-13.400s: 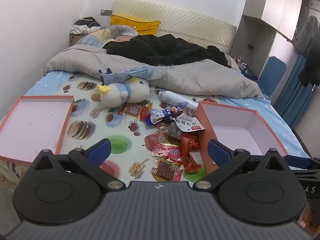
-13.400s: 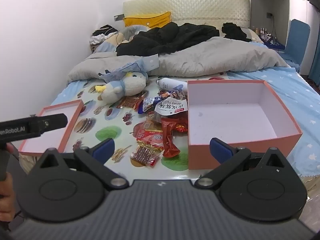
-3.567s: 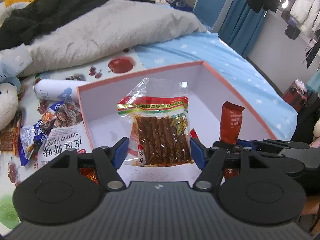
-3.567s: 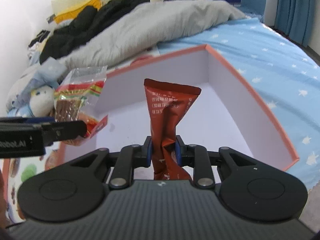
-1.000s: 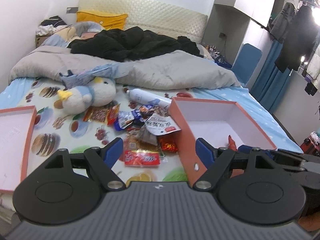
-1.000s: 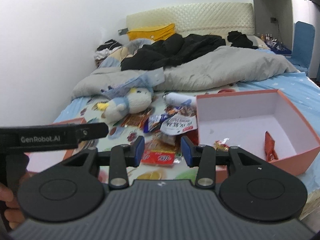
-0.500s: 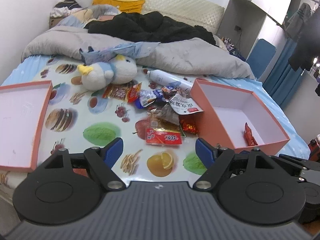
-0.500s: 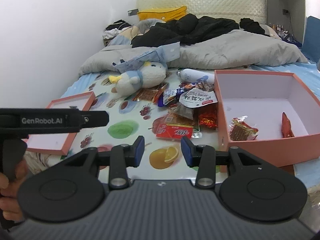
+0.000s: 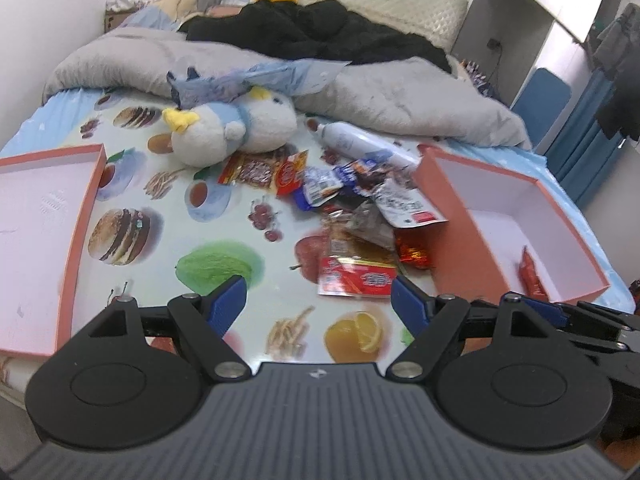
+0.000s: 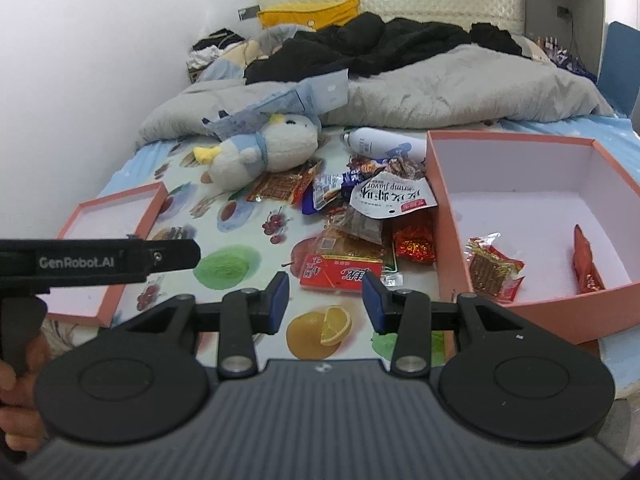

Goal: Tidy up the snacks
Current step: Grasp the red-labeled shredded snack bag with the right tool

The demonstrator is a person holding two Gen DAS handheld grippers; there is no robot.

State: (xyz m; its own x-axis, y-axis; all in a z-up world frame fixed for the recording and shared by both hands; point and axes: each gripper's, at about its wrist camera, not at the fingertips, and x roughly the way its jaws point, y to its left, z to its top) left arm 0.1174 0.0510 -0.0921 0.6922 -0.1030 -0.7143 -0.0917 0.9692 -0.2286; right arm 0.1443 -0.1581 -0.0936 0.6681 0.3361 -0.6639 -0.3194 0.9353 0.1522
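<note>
Our left gripper (image 9: pixel 319 299) is hovering with fingers spread wide and empty; our right gripper (image 10: pixel 325 300) is holding a narrower gap, also empty. The red flat packet (image 10: pixel 340 273) is lying on the fruit-print sheet (image 9: pixel 224 216) just beyond both sets of fingertips. Farther right, the pink box (image 10: pixel 440 216) is holding two packets. Since a second ago we are coming lower and nearer the pile.

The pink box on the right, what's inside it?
The pink box holds two snacks: a clear packet of brown sticks near its front left corner and a red pouch at right. Its front wall hides the nearest floor strip.
</note>
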